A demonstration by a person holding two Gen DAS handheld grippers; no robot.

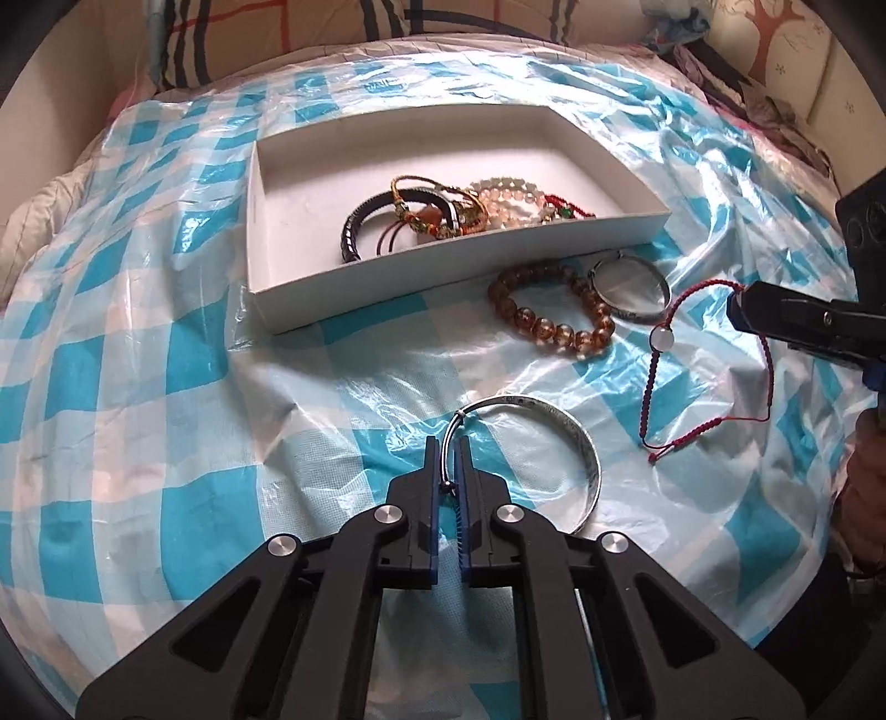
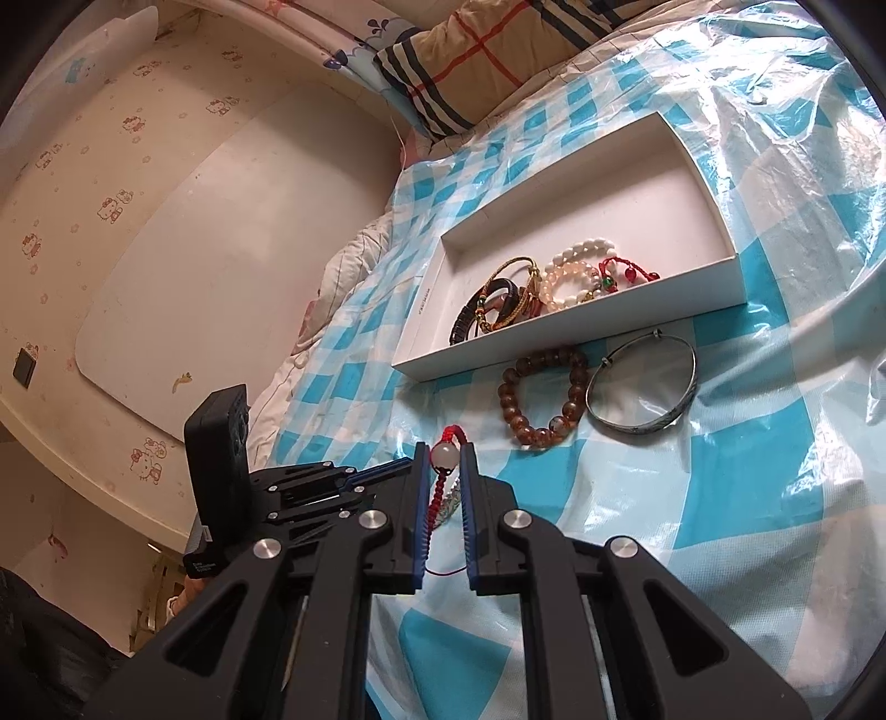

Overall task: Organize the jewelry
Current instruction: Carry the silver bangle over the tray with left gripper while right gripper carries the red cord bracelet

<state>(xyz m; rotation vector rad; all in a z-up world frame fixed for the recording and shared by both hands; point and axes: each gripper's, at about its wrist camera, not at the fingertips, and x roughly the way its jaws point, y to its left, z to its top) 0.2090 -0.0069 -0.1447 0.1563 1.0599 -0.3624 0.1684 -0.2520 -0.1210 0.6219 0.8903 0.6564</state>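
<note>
A white box (image 1: 266,183) (image 2: 714,183) lies on the checked sheet and holds several bracelets (image 1: 443,213) (image 2: 531,293). My left gripper (image 1: 449,448) is shut on the thin wire part of a silver bangle (image 1: 576,437) just above the sheet. My right gripper (image 2: 446,454) (image 1: 739,307) is shut on a red cord bracelet (image 1: 650,382) (image 2: 440,487) with a white bead (image 2: 446,455), which hangs from it. A brown bead bracelet (image 1: 554,310) (image 2: 540,396) and a second silver bangle (image 1: 628,291) (image 2: 642,382) lie in front of the box.
The blue and white checked plastic sheet (image 1: 166,387) (image 2: 720,498) covers a bed. Plaid pillows (image 1: 249,33) (image 2: 487,55) lie behind the box. A wall (image 2: 111,194) stands at the bed's left side. The left gripper's body (image 2: 232,471) shows in the right wrist view.
</note>
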